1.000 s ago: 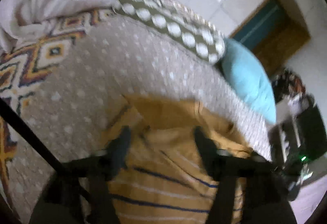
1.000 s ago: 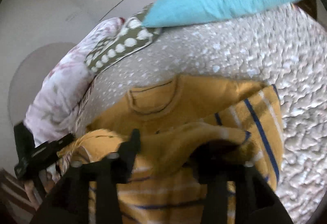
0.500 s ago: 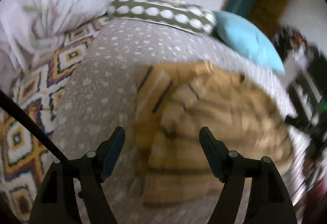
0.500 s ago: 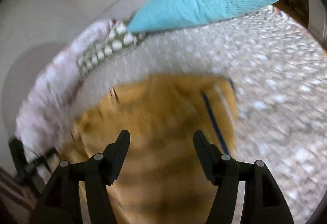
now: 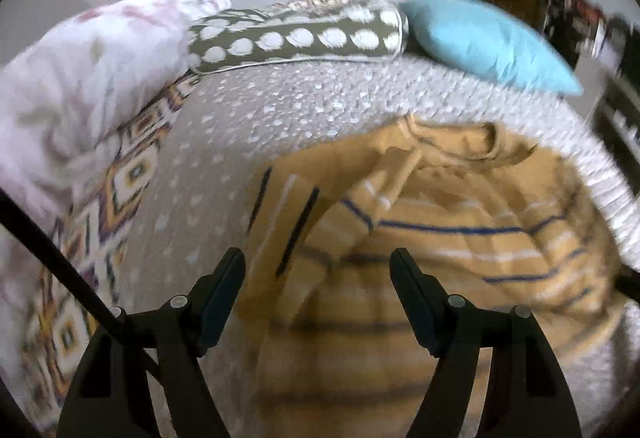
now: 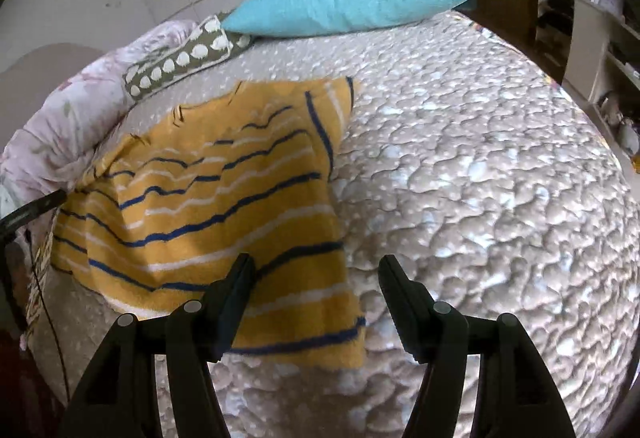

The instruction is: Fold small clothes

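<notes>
Left wrist view: the left gripper [image 5: 318,270] is seen with its jaws spread wide and nothing pinched between them; it hangs above the yellow striped sweater [image 5: 432,238], which is laid on the quilted bedspread [image 5: 280,98]. The sweater's neckline is turned toward the far end of the bed, and one sleeve is seen folded diagonally across the body of the garment. This view is smeared by motion, so the exact lie of the folds near the lower edge cannot be told. Behind the sweater, an olive pillow with white spots [image 5: 296,38] is set against the wall, with a turquoise pillow [image 5: 484,42] just beside it on the right and a bundled floral blanket [image 5: 80,86] on the left. A patterned cloth [image 5: 124,174] with diamond motifs is exposed between the blanket and the bedspread. In the right wrist view, the right gripper [image 6: 314,276] is likewise shown with jaws apart and empty; its left finger overlaps the lower hem area of the sweater [image 6: 208,206] in the picture, while its right finger is seen over bare bedspread [image 6: 480,178]. The sweater is spread to the left of that gripper, with blue and white stripes running across it. Shelving [image 6: 600,38] is visible beyond the right side of the bed.
</notes>
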A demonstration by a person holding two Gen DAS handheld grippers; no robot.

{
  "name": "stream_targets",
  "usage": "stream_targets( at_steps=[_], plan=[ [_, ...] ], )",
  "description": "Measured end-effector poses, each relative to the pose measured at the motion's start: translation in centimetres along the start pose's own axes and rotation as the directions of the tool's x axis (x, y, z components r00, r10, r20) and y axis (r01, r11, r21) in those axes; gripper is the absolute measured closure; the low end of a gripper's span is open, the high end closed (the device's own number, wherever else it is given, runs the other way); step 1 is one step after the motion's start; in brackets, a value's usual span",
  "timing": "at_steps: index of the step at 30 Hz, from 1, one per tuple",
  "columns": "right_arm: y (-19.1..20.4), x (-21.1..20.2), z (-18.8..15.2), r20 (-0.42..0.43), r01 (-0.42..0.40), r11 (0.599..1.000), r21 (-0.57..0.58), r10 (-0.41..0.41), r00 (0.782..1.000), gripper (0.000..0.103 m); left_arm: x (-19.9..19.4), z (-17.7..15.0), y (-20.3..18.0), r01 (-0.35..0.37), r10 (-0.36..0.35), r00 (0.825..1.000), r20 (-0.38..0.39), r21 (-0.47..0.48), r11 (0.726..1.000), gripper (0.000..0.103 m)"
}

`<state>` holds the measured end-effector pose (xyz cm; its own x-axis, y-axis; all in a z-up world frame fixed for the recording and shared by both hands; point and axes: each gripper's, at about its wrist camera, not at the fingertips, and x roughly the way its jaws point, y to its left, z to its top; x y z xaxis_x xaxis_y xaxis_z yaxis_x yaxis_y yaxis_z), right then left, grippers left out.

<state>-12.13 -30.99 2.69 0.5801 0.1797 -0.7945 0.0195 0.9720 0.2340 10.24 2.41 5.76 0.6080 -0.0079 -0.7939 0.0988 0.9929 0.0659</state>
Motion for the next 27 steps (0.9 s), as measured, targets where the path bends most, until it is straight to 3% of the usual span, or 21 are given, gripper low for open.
stream_targets(
  at_steps=[2, 4, 6, 9, 10, 11, 12, 13, 15, 21, 25, 27],
  plan=[
    [-0.1, -0.6, -0.3, 0.007, 0.001, 1.0, 0.002, -0.001, 1.0, 0.034, 2.7, 1.4, -0.2, -0.099, 0.101, 0.995, -0.028, 0.055, 0.994, 0.03],
    [-0.3, -1.4, -0.5, 0.017, 0.008, 1.0, -0.004, -0.008, 1.0, 0.034, 5.4, 2.9, 1.7, -0.239, 0.242, 0.969, -0.049, 0.069, 0.969, 0.032],
    [-0.1, -2.0, -0.6, 0.027, 0.015, 1.0, -0.009, -0.015, 1.0, 0.034, 7.3, 4.1, 4.9, -0.27, 0.268, 0.957, -0.113, -0.006, 0.963, 0.032],
    [-0.6, -2.5, -0.3, 0.037, 0.01, 1.0, 0.005, -0.01, 0.999, 0.034, 8.2, 5.1, 9.2, -0.412, 0.397, 0.906, -0.145, -0.095, 0.906, 0.034],
    [-0.7, -2.6, -0.3, 0.042, 0.004, 1.0, 0.013, -0.005, 0.999, 0.034, 8.1, 5.1, 10.8, -0.42, 0.401, 0.903, -0.154, -0.131, 0.898, 0.034],
    [-0.7, -2.7, -0.1, 0.047, -0.003, 1.0, 0.018, 0.002, 0.999, 0.034, 7.8, 4.9, 11.9, -0.394, 0.369, 0.915, -0.162, -0.167, 0.904, 0.034],
    [-0.7, -2.8, 0.0, 0.053, -0.011, 1.0, 0.022, 0.009, 0.999, 0.034, 7.0, 4.2, 13.4, -0.323, 0.289, 0.943, -0.167, -0.234, 0.917, 0.034],
    [-0.7, -2.9, 0.1, 0.059, -0.017, 1.0, 0.026, 0.016, 0.998, 0.034, 6.1, 3.5, 14.2, -0.272, 0.235, 0.959, -0.158, -0.275, 0.922, 0.034],
    [-0.6, -3.3, 0.3, 0.076, -0.026, 0.999, 0.032, 0.023, 0.997, 0.034, 4.3, 2.3, 14.8, -0.228, 0.196, 0.972, -0.132, -0.303, 0.925, 0.034],
    [1.1, -4.8, 0.5, 0.12, -0.039, 0.999, -0.004, 0.039, 0.992, 0.034, -3.4, -2.8, 11.4, -0.145, 0.147, 0.989, -0.006, -0.228, 0.963, 0.029],
    [2.7, -4.1, 0.5, 0.114, -0.05, 0.998, -0.029, 0.053, 0.992, 0.034, -5.6, -5.7, 7.9, -0.069, 0.074, 0.997, 0.017, -0.219, 0.973, 0.024],
    [2.8, -3.3, 0.3, 0.098, 0.004, 1.0, -0.005, -0.003, 0.995, 0.034, -6.3, -6.9, 6.1, -0.036, 0.044, 0.999, 0.029, -0.212, 0.977, 0.024]
  ],
)
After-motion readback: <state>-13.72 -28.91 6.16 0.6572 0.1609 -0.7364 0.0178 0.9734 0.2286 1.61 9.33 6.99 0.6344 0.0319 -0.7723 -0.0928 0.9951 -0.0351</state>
